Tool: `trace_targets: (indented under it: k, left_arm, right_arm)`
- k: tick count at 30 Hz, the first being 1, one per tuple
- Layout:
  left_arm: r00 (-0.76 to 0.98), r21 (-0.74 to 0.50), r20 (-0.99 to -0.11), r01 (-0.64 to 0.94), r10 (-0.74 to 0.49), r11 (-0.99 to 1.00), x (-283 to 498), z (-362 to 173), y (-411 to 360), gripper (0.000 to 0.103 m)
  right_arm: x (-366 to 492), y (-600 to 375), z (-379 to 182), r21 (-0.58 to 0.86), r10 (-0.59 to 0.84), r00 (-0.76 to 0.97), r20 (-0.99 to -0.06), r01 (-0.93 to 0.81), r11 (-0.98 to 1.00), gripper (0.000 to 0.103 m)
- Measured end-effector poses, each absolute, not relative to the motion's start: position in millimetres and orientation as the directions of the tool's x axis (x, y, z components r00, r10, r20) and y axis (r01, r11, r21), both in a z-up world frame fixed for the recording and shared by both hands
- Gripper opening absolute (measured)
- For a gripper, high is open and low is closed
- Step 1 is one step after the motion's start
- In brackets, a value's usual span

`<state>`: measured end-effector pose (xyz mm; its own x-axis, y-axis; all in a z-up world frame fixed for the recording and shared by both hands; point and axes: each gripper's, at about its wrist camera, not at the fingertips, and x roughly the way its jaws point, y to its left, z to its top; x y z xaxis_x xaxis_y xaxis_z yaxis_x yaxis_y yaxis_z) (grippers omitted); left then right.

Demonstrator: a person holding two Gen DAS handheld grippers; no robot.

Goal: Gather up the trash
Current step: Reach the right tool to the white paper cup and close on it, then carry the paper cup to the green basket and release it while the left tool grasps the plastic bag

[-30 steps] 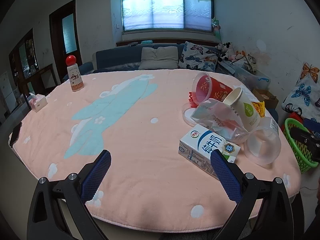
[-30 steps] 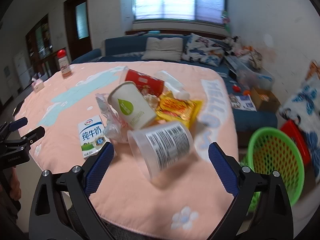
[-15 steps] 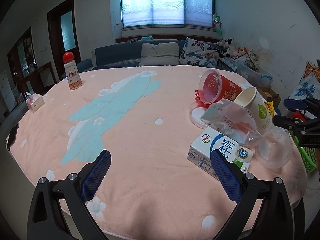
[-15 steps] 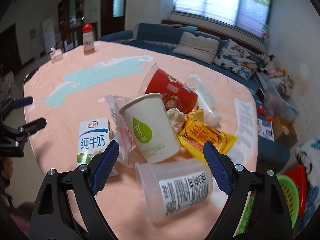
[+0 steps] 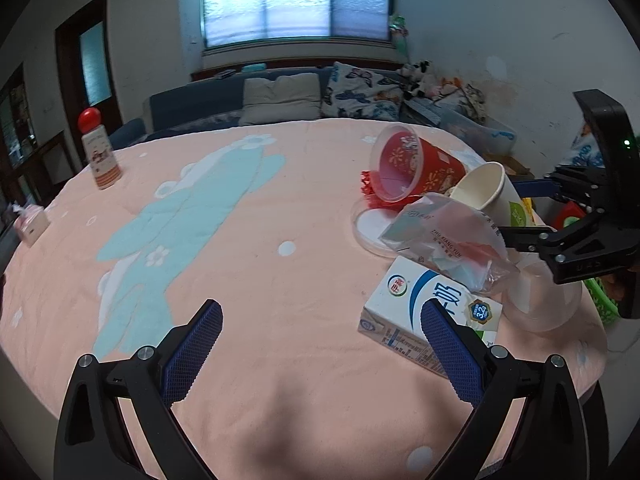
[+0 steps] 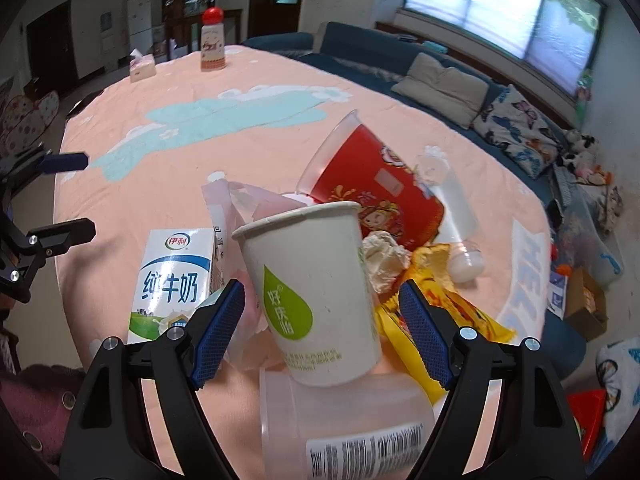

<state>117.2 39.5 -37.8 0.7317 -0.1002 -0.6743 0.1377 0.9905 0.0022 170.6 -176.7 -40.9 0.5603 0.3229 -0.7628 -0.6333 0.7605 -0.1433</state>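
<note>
A: Right wrist view: right gripper [image 6: 322, 316] jaws closing, paper cup [image 6: 312, 292] between the blue pads but not pinched yet, gaps on both sides.

B: Cup orientation?

A: On its side, propped on the trash pile at the table's right edge. Long axis runs away from the jaws, tilted a bit; base toward the gripper, open rim at the far end. So the pads straddle the lower body near the base.

B: What's under it?

A: Base rests on the clear plastic cup [image 6: 348, 428] with the barcode, which lies closest to the camera. Yellow wrapper [image 6: 460, 312] just beside the right pad, crumpled tissue [image 6: 384, 260] touching the cup's side. Behind it the red noodle cup [image 6: 380, 188], also tipped over.

B: Left side?

A: Milk carton [image 6: 172, 280] flat on the table, next to the plastic bag [image 6: 240, 204] wedged against the cup.

B: Left gripper?

A: Left gripper [image 5: 320, 352] jaws wide apart, nothing between them, hovering over the near table edge. Carton sits just past its right pad in the left wrist view.

B: Nearer hand for the paper cup?

A: Right, clearly. My guess: closing finishes the pinch, but the soft wall could crush. Green basket [image 5: 600, 300] shows off the table's right edge, likely the drop spot.
</note>
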Motion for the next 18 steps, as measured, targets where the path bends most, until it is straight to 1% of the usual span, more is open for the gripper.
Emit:
trace_targets:
  k: [3, 5, 6, 12, 18]
  left_arm:
    - [0.727, 0.015, -0.674, 0.188, -0.129, 0.982, 126.6, -37.9, 34.7, 0.097]
    - [0.725, 0.025, -0.673, 0.223, -0.149, 0.975, 132.6, -38.0, 32.2, 0.097]
    - [0.722, 0.028, -0.673, 0.239, -0.159, 0.971, 135.7, -37.9, 30.5, 0.097]
    - [0.716, 0.047, -0.667, 0.319, -0.208, 0.946, 149.4, -38.0, 17.9, 0.096]
    - [0.697, 0.053, -0.662, 0.411, -0.276, 0.91, 166.3, -35.8, 3.9, 0.095]
  right_arm:
    - [176.1, -173.8, -45.5, -0.14, 0.324, 0.545, -0.773, -0.645, 0.751, 0.074]
    - [177.7, -172.4, -48.2, -0.132, 0.331, 0.533, -0.779, -0.655, 0.744, 0.067]
    - [177.4, -171.2, -48.7, -0.129, 0.332, 0.528, -0.782, -0.658, 0.742, 0.065]
    - [174.1, -174.1, -46.3, -0.128, 0.332, 0.539, -0.774, -0.647, 0.752, 0.064]
    - [170.7, -192.2, -27.5, -0.106, 0.337, 0.582, -0.74, -0.595, 0.797, 0.064]
